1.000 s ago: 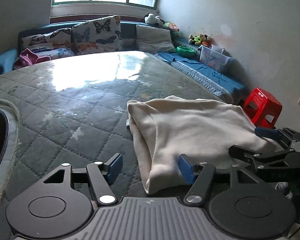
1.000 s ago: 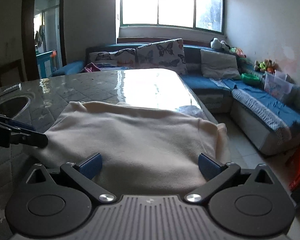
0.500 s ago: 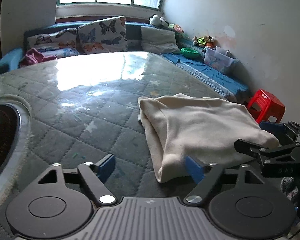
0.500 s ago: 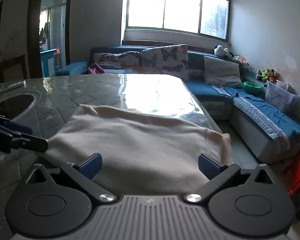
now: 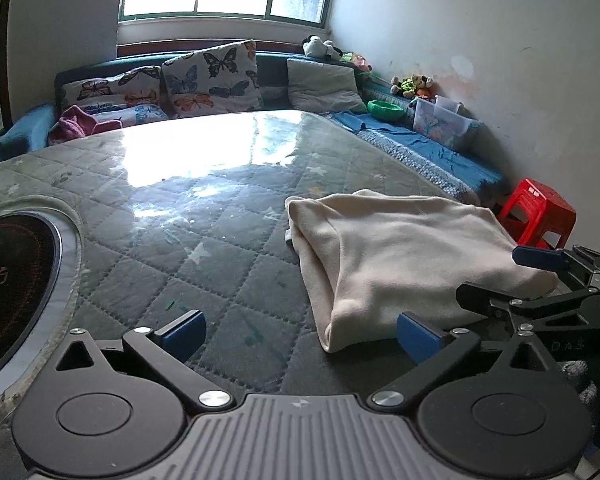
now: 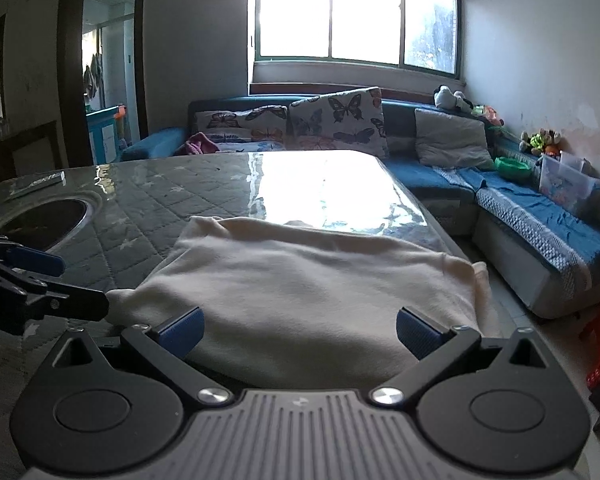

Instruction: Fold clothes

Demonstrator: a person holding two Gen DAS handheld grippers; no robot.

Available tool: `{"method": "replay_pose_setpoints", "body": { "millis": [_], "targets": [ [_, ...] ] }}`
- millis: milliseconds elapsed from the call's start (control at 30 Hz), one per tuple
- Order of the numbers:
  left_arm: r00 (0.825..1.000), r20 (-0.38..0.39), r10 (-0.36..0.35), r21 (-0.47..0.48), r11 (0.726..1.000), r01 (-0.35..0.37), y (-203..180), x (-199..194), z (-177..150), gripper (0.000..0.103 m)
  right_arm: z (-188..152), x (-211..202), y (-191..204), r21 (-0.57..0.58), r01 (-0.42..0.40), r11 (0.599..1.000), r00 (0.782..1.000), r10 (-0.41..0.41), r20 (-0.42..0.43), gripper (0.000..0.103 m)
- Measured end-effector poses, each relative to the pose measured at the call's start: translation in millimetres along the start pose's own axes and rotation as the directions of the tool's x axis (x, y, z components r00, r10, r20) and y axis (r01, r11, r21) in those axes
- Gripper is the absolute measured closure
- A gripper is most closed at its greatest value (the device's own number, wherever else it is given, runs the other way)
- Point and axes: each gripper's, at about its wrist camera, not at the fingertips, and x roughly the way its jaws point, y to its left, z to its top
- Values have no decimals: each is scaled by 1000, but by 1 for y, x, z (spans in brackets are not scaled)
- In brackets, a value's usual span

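Observation:
A cream garment (image 5: 404, 248) lies folded into a rough rectangle on the quilted grey table (image 5: 204, 232), near its right edge. It fills the middle of the right wrist view (image 6: 312, 288). My left gripper (image 5: 298, 334) is open and empty, just in front of the garment's near left corner. My right gripper (image 6: 298, 330) is open and empty, over the garment's near edge. The right gripper also shows at the right of the left wrist view (image 5: 556, 276). The left gripper shows at the left of the right wrist view (image 6: 24, 280).
A round dark inset (image 5: 8, 280) sits in the table at the left. A blue sofa (image 6: 540, 224) with butterfly cushions (image 5: 210, 78) wraps the far and right sides. A red stool (image 5: 538, 212) stands on the floor at the right.
Both grippers have drawn back and up from the garment. The left gripper's jaws have opened wider. The garment lies still.

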Motion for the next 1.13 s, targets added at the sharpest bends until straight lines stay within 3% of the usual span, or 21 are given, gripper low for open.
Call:
{"method": "replay_pose_setpoints", "body": {
  "millis": [367, 1133],
  "targets": [
    [999, -21, 32, 9, 999, -32, -2, -8, -6, 0, -7, -15, 13, 18, 27, 999, 1000, -27, 10, 0],
    [1000, -10, 22, 50, 999, -22, -20, -27, -17, 0, -16, -42, 14, 76, 71, 995, 996, -75, 41, 0]
  ]
}}
